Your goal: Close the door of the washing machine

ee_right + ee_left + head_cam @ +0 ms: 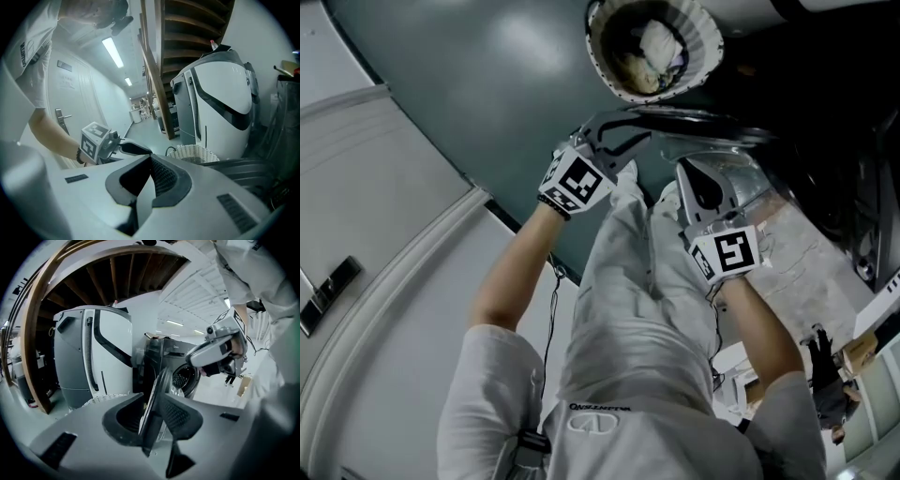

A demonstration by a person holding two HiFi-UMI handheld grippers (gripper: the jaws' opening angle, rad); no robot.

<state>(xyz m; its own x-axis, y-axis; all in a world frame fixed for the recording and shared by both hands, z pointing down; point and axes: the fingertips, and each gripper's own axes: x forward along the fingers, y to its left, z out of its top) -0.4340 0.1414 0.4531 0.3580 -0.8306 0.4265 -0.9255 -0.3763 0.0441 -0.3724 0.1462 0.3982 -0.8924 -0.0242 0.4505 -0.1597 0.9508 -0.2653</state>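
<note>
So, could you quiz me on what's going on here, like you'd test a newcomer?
1. True or false: the washing machine door is already shut.
2. Which hand-held gripper has its jaws together: A) left, B) right?
3. Fill in: the white basket holds ____.
Key: 1 false, the door stands open. 2 B, the right hand-held gripper; the left hand-held gripper is open. 3 laundry.
</note>
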